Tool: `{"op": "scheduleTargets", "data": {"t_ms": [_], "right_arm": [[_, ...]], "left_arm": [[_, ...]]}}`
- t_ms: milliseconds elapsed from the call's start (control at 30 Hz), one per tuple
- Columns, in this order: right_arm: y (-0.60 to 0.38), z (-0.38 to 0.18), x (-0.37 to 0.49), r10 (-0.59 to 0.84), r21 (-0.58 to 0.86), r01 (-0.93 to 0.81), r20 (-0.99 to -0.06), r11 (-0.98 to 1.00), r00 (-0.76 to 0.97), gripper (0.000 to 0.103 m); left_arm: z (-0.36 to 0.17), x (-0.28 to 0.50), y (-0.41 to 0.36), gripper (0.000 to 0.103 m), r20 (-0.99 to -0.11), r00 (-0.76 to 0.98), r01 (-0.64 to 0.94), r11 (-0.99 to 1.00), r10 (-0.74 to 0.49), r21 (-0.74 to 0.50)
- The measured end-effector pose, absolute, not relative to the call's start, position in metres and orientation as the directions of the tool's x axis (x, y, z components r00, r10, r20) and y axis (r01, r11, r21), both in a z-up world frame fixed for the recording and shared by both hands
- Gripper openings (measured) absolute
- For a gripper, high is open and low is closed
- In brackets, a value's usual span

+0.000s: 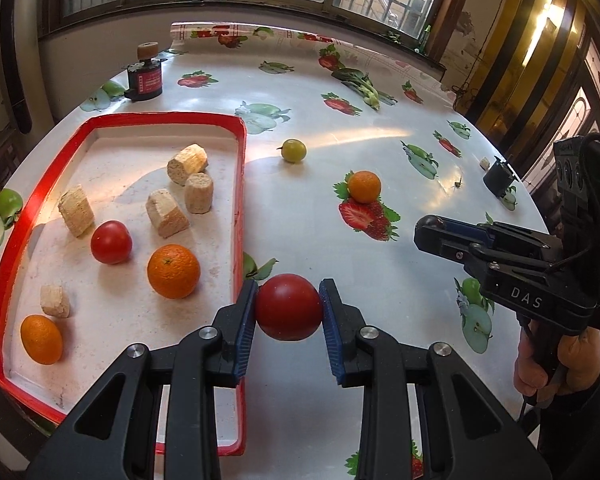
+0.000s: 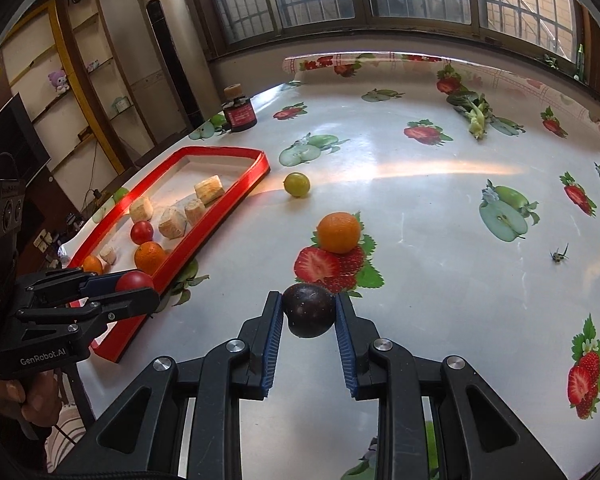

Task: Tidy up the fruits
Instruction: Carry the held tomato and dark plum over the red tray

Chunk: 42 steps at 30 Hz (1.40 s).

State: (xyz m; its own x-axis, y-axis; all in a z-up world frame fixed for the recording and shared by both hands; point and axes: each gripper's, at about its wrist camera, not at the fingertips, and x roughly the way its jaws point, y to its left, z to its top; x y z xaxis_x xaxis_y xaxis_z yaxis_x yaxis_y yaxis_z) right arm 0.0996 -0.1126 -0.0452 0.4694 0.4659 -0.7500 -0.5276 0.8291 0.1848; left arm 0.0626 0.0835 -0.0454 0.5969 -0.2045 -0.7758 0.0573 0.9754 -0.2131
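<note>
My left gripper [image 1: 288,307] is shut on a red tomato [image 1: 288,306], held just right of the red-rimmed tray's [image 1: 242,200] near right edge. In the tray lie another tomato [image 1: 111,241], two oranges [image 1: 173,271] and several bread chunks [image 1: 187,164]. My right gripper [image 2: 308,314] is shut on a dark purple plum [image 2: 309,310] above the table. Loose on the fruit-print cloth sit an orange [image 2: 338,232] and a small green fruit [image 2: 297,184]. The left gripper [image 2: 134,292] with its tomato shows at the left of the right wrist view; the right gripper [image 1: 430,230] shows at the right of the left wrist view.
A dark jar with a cork lid [image 1: 145,77] stands behind the tray. A leafy green vegetable [image 2: 475,114] lies at the far right of the table. A small dark object [image 1: 499,178] sits near the right edge. A hand [image 1: 556,364] grips the right tool's handle.
</note>
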Motion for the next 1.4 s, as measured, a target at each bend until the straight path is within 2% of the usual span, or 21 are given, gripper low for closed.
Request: {"op": "scheduleTargets", "data": {"t_ms": [1400], "right_arm": [[-0.012, -0.044, 0.089, 0.532, 0.175, -0.676, -0.764, 0.716, 0.366, 0.027]], "left_arm": [[-0.052, 0.045, 0.167, 0.029, -0.774, 0.620, -0.106, 0.965, -0.124, -0.239]]}}
